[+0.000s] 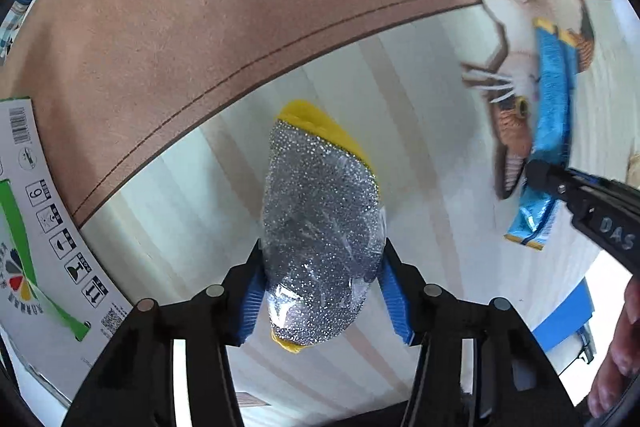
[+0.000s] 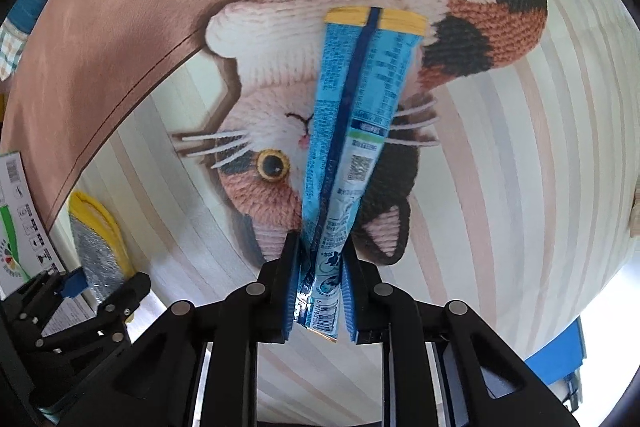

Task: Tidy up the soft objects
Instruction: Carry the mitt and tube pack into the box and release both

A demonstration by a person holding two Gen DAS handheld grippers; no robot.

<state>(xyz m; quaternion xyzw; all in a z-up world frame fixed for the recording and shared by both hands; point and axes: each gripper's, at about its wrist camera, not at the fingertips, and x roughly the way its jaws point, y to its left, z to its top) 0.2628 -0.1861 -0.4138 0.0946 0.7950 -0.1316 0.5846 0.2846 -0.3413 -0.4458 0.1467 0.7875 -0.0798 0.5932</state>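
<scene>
My left gripper [image 1: 322, 267] is shut on a yellow sponge with a glittery silver scouring face in clear wrap [image 1: 320, 219], held above the striped cloth. My right gripper [image 2: 320, 259] is shut on the lower end of a blue snack sachet with a yellow top [image 2: 352, 115], held over a knitted calico cat toy [image 2: 360, 75] that lies on the cloth. In the left wrist view the sachet [image 1: 550, 107], the cat toy [image 1: 516, 67] and the right gripper's fingers [image 1: 560, 183] show at the right. In the right wrist view the sponge [image 2: 96, 239] and the left gripper's fingers [image 2: 128, 291] show at the lower left.
A brown mat [image 1: 200, 7] covers the far side, beyond the striped cloth [image 1: 420, 107]. A white printed cardboard box [image 1: 40, 227] stands at the left. A blue flat object [image 1: 564, 323] lies at the lower right. A person's hand [image 1: 624, 343] shows at the right edge.
</scene>
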